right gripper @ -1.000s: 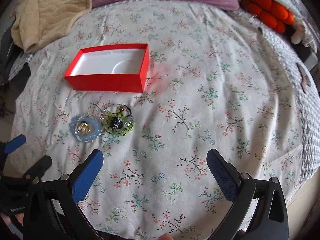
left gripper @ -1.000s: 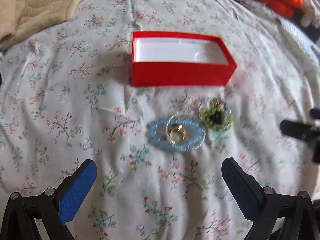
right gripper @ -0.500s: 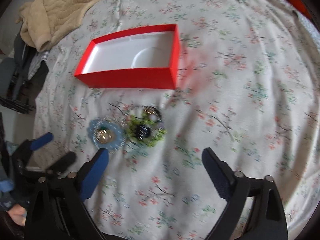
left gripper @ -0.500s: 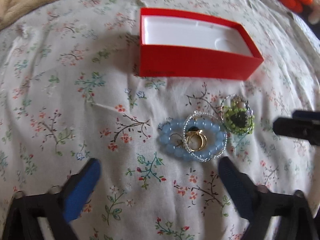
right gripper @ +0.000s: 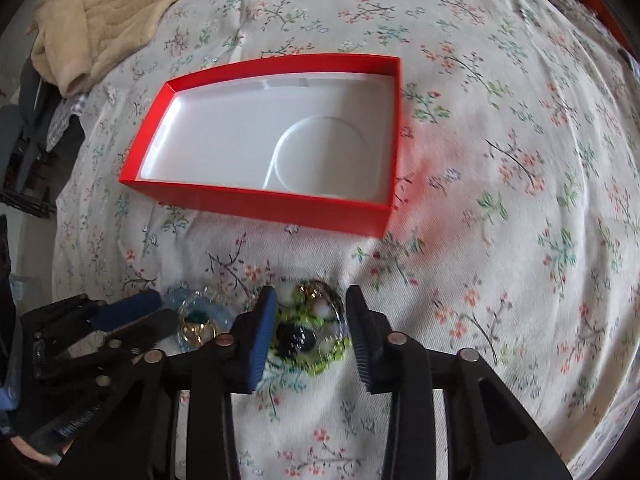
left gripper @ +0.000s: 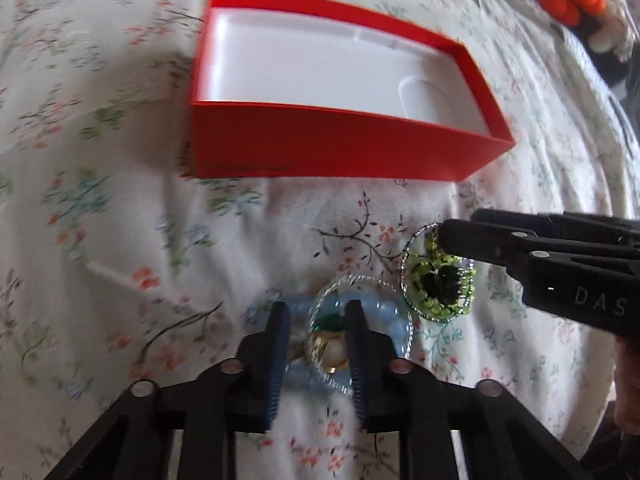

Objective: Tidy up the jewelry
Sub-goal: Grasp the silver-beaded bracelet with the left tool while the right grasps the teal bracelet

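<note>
My left gripper (left gripper: 316, 332) hides part of the blue bead bracelet (left gripper: 384, 312); grip unclear. My right gripper (right gripper: 310, 332) covers the green beaded piece's (right gripper: 320, 354) edges. Floral sheet (left gripper: 100, 208) blurred; beige blanket (right gripper: 104, 20) cropped.

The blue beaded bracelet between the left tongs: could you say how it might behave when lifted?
The blue beaded bracelet looks strung, so it would probably droop rather than hold shape. The gold ring lying inside it seems loose and may stay behind. Its smooth round beads might slip on the left tongs.
</note>
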Tool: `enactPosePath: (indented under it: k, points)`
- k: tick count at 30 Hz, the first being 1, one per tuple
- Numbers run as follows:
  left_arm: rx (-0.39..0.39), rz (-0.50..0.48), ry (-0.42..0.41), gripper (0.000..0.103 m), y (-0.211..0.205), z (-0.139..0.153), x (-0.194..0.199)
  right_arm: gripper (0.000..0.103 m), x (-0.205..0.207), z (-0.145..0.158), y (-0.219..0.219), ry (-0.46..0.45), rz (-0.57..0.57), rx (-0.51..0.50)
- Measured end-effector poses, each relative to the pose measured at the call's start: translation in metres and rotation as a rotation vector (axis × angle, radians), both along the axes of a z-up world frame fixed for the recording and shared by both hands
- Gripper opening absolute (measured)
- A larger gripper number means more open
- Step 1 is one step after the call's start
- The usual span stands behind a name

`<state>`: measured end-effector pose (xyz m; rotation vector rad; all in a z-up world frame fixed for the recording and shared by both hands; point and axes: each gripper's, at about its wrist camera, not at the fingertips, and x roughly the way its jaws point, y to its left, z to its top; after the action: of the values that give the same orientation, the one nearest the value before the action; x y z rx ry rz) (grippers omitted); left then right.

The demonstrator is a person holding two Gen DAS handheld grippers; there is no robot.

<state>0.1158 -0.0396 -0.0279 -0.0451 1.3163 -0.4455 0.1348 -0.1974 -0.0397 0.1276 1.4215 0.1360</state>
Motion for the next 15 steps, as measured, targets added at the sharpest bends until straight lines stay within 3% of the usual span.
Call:
enactPosePath:
  k: [5,15]
  points:
    - [0.06,-0.004,-0.015,0.016,-0.011,-0.009,0.011,0.03,0.009,-0.009,0.01,0.006,0.036,-0.043]
    - [0.093,-0.056,-0.009,0.016,-0.029,-0.018,0.021,0.022,0.018,-0.023,0.024,0.01,0.096,-0.125]
